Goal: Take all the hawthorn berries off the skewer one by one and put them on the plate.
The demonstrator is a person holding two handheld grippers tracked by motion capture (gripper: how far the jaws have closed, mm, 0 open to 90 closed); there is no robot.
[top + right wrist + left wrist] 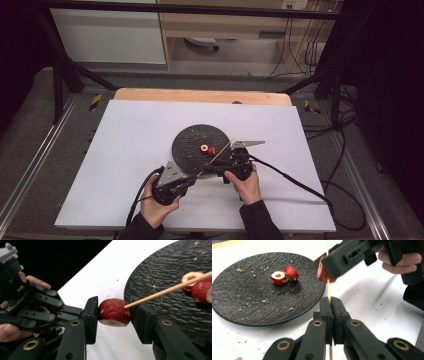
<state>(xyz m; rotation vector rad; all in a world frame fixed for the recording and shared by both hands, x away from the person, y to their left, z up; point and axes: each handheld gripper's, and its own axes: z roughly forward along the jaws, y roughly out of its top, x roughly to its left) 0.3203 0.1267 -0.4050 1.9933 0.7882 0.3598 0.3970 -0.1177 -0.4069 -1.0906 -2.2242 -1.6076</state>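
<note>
My left gripper (331, 300) is shut on a thin wooden skewer (328, 287) that rises from its jaws. A red fruit piece (114, 312) is threaded on the skewer (170, 288), and my right gripper (113, 315) is shut on it, one pad pressing each side. The left gripper view shows the same piece (322, 273) under the right gripper's black jaws. Two more red fruit pieces (284, 275) lie on the round black plate (242, 302). From above, both grippers (172, 187) (227, 165) meet at the plate's (192, 142) near edge, with the skewer (220, 151) slanting between them.
Crumbs are scattered over the plate and the white table sheet (125, 150). Black cables (295, 182) trail from both grippers toward the near and right edges. A wooden board edge (200, 95) runs along the table's far side.
</note>
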